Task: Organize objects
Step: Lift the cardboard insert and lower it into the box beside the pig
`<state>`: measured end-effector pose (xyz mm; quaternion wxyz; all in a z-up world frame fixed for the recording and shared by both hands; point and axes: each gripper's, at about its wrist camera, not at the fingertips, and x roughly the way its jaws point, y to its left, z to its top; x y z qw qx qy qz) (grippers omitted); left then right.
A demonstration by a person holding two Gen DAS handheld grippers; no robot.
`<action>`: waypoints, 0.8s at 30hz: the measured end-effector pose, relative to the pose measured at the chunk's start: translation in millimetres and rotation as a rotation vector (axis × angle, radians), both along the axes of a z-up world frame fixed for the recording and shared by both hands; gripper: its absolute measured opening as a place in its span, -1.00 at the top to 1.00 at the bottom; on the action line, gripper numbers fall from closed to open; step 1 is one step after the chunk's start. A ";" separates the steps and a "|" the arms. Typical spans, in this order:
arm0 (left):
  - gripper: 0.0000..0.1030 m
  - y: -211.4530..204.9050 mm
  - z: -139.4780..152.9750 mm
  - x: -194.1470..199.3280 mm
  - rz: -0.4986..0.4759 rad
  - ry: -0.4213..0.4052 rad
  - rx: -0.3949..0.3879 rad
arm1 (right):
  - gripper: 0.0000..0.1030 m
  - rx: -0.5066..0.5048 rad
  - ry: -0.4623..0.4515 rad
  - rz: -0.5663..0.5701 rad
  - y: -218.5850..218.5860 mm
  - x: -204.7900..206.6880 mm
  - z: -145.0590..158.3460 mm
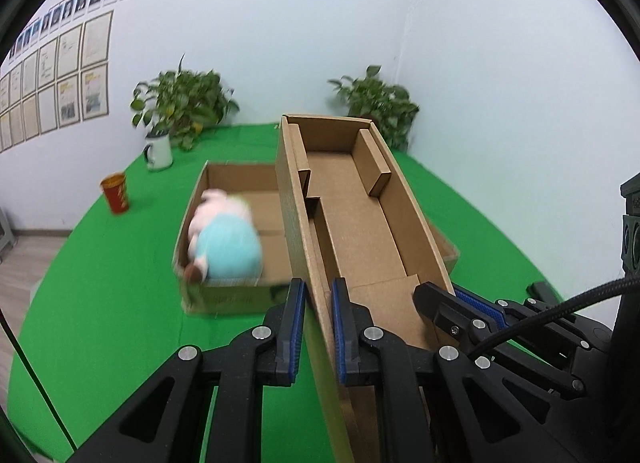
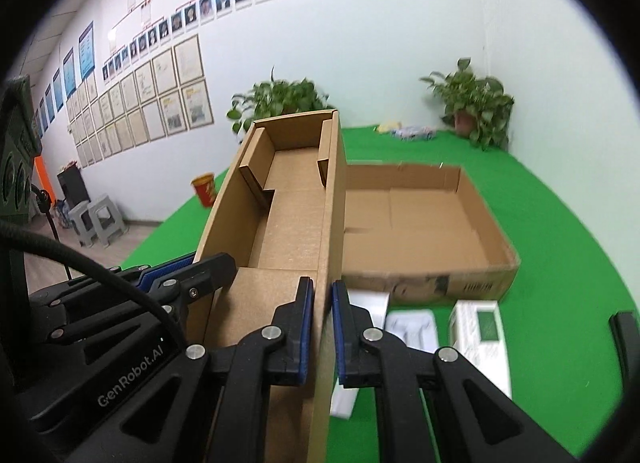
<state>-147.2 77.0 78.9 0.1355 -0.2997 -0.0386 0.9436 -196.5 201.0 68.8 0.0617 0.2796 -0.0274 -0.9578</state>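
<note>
Both tongs are clenched on the same piece of cardboard: the left tongs point(image 1: 316, 327) pinch the left side wall of a long, narrow cardboard lid point(image 1: 352, 215), and the right tongs point(image 2: 320, 327) pinch its right side wall, so the lid hangs between the two, open side up, tilted above the green bench point(image 1: 100, 283). Under and beyond it sits the shallow open box point(image 2: 472, 231). In the left wrist view a plush toy point(image 1: 224, 239) in pale blue and pink lies in the box's left end; the right wrist view shows the right part of the box bare. Just in front of the box, on the bench, a white carton point(image 2: 480, 335) and some white packaging point(image 2: 412, 327) lie outside it. By my reading the task is only partly done: one toy is put away, the white items look as if they have yet to go in, and the lid has yet to be set down or fitted over the box. A red cup point(image 1: 115, 193) stands well apart near the bench's far edge.
</note>
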 end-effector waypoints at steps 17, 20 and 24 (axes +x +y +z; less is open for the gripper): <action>0.81 25.4 84.7 -159.9 -0.035 0.041 -0.062 | 0.84 -0.035 0.009 -0.010 31.5 -126.8 60.0; 0.81 27.6 84.6 -195.3 -0.030 0.011 -0.078 | 0.84 -0.036 -0.014 -0.002 33.9 -151.9 57.1; 0.81 35.6 66.0 -236.8 -0.018 -0.048 -0.114 | 0.84 -0.051 -0.068 0.002 38.0 -182.5 38.9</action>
